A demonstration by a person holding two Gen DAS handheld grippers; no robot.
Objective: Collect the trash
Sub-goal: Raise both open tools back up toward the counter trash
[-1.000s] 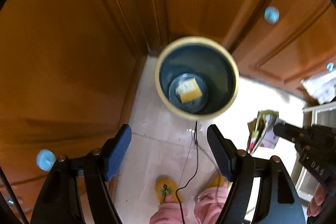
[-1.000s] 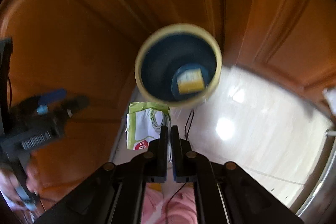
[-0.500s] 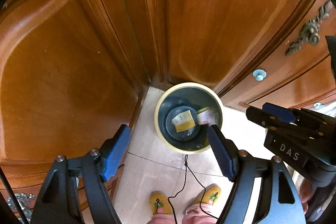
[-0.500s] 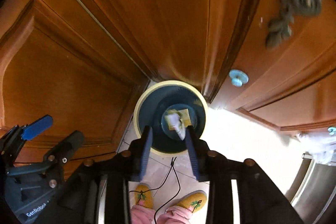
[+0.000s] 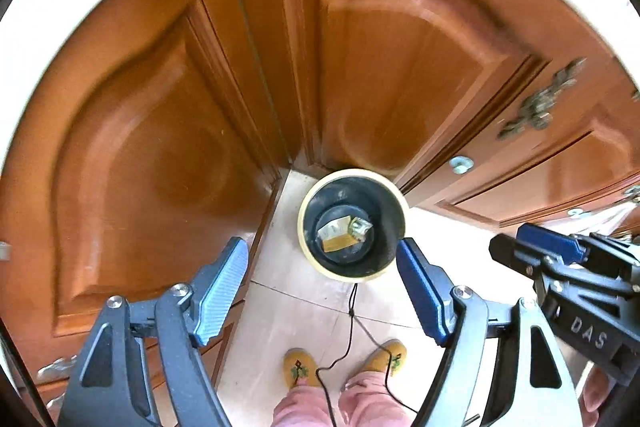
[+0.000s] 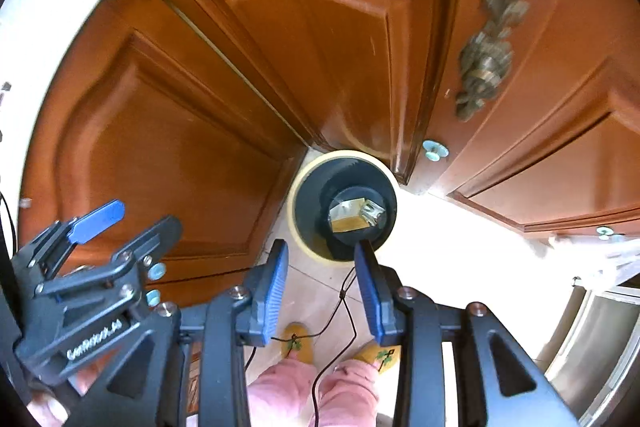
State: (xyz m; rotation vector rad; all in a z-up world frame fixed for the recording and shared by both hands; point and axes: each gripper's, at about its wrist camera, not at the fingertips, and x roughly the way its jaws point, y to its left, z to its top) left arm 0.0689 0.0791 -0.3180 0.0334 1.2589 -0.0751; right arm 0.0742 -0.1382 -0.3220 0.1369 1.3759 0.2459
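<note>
- Round bin [image 5: 306,227], cream rim, dark smooth inside, on pale tile in the cabinet [image 5: 152,155] corner.
- Crumpled wrapper [image 5: 361,227] + flat yellow card [image 5: 338,242] lie at bin bottom.
- L gripper [image 5: 322,291]: ribbed blue pads spread wide, empty.
- R gripper [image 6: 322,287]: jaws apart, empty.

We saw both fisheye views bright with daylight. The floor [image 6: 460,251] was blown out white at the right, and glare streaked the glossy cabinet doors [image 5: 400,87]. Straight lines bowed strongly toward the dark round edges. The door handle [image 6: 486,63] was smeared with motion blur; the bin [image 5: 354,225] stayed fairly sharp.
</note>
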